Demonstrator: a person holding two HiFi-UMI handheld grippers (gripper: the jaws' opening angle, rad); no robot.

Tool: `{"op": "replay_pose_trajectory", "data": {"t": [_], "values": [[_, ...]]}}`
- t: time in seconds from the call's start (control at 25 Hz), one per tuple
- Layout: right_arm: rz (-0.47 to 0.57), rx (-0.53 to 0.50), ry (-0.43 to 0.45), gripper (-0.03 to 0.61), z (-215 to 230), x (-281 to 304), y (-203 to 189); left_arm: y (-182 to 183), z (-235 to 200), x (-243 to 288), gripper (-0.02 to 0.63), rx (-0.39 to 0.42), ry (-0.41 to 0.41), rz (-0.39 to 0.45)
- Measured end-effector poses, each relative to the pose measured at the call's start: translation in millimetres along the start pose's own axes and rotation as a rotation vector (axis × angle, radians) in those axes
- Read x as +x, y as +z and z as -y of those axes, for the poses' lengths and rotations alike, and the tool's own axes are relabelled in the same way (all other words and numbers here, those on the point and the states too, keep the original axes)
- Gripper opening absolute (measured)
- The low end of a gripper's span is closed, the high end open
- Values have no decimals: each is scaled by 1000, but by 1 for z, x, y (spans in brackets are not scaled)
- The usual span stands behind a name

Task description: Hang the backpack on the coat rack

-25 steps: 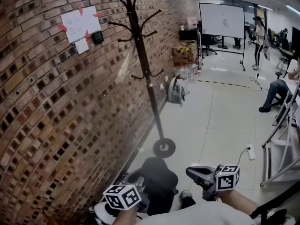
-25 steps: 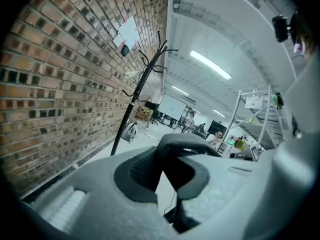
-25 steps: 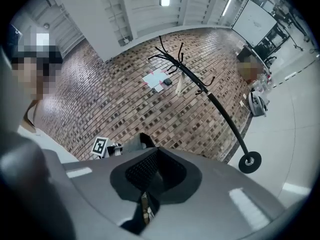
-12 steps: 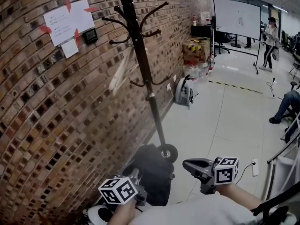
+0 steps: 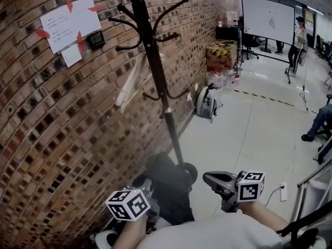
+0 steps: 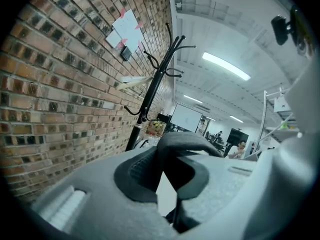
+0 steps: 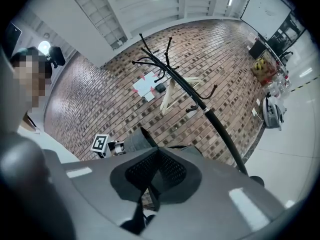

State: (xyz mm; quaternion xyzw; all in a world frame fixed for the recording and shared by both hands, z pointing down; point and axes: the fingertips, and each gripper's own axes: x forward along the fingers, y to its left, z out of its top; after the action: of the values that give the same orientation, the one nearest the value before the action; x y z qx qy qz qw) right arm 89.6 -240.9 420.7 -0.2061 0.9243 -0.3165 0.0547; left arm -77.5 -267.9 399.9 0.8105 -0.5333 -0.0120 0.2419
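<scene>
The big brick wall [image 5: 62, 139] fills the left of the head view, and the tall black coat rack [image 5: 155, 71] stands right next to it. If the bag swings into the pole, the rack might wobble or bang the wall. The black backpack [image 5: 168, 185] hangs low at the bottom middle of the frame, in front of the rack's round foot [image 5: 189, 171], but the hooks [image 5: 171, 12] are way up near the top. That is a long lift, I think, and the loop could miss a hook or catch only on its tip and drop. The left gripper [image 6: 167, 174] is pinching the thick top handle [image 6: 195, 141] of the bag. The right gripper [image 7: 152, 176] is pinching a thin strap [image 7: 145, 186]. A strap that thin could slide out if the bag is pulled hard. The head view shows the whole bag and the foot of the rack, but the bag hides the left gripper's tips and the top of the rack is cut off. The right gripper view shows the rack's top hooks and the left gripper's marker cube [image 7: 100, 143]. Only the two gripper views show what each tool is squeezing.
</scene>
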Motion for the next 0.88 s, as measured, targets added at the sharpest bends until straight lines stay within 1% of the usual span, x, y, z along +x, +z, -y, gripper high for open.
{"op": "replay_pose_trajectory", "data": {"t": [0.2,0.44,0.6,0.88], "values": [[-1,-4,-22,-2,22,12,13,0,-17,31,25,-28,-12,-27],[4,15,-62,-2,57,34,38,13,-46,78,25,-50,-26,-59],[16,26,-73,-2,78,50,55,30,-59,107,25,-39,-33,-70],[30,41,-91,-2,104,75,78,68,-80,153,25,9,-35,-74]]}}
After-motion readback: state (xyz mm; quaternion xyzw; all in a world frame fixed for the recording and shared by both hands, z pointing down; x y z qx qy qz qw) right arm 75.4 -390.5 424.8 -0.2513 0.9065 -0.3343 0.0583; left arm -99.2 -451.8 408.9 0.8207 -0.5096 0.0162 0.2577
